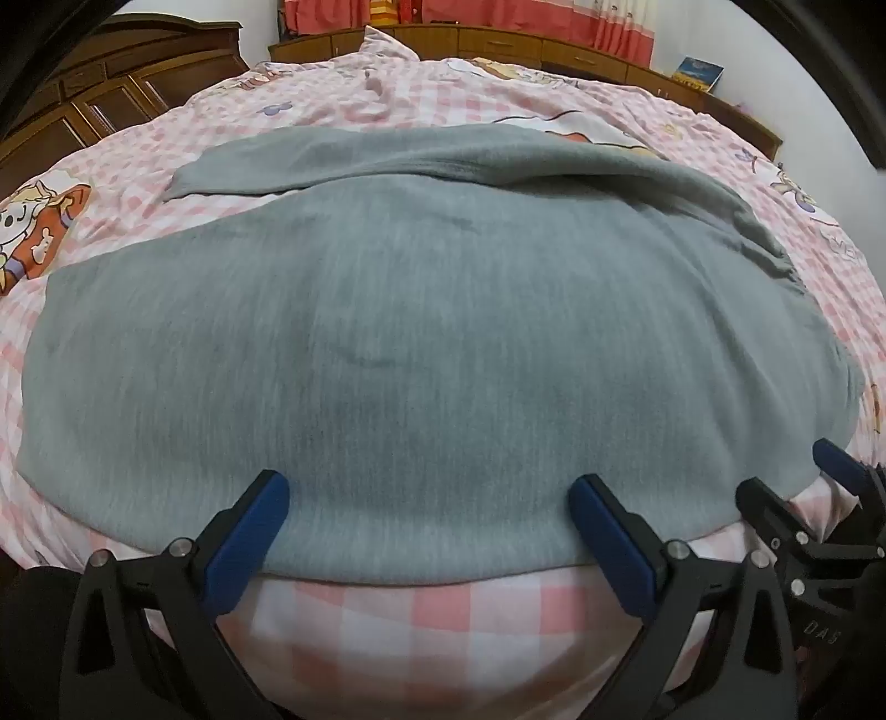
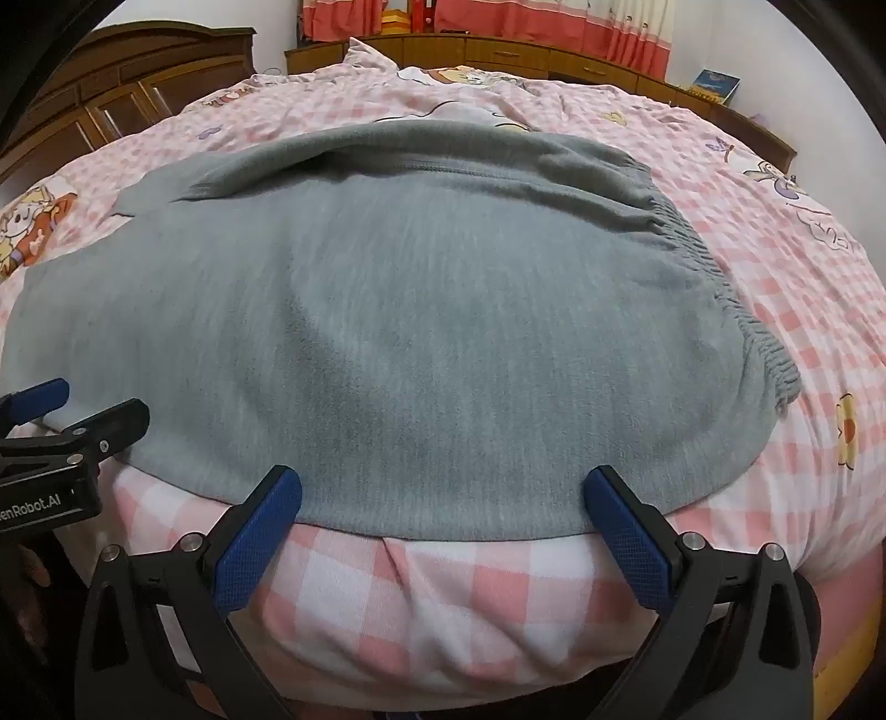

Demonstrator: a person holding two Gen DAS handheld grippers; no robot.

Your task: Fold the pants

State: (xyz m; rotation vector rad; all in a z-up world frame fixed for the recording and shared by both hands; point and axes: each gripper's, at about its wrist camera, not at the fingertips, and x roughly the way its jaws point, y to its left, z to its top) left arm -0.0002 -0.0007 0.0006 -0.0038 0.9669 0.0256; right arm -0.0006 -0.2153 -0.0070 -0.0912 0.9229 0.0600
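The grey pants (image 1: 421,332) lie spread across a bed covered by a pink-and-white checked sheet (image 1: 421,620) printed with cartoon figures, one leg folded over the other so that the upper leg runs along the far side with its cuff pointing to the left. The elastic waistband (image 2: 714,266) sits at the right end, gathered and rippled, while the near edge of the fabric follows the near edge of the mattress. The left gripper (image 1: 429,501) tilts down over this near edge with its blue-padded fingers spread wide, nothing pinched between them; its tips rest at or just above the cloth, and which of the two cannot be told. The right gripper (image 2: 443,493) stands just beside it to the right, likewise fully apart and holding nothing, its tips at the same grey hem. Dark wooden cabinets (image 1: 111,88) line the far and left walls, with red-and-white curtains (image 2: 609,27) hanging above them.
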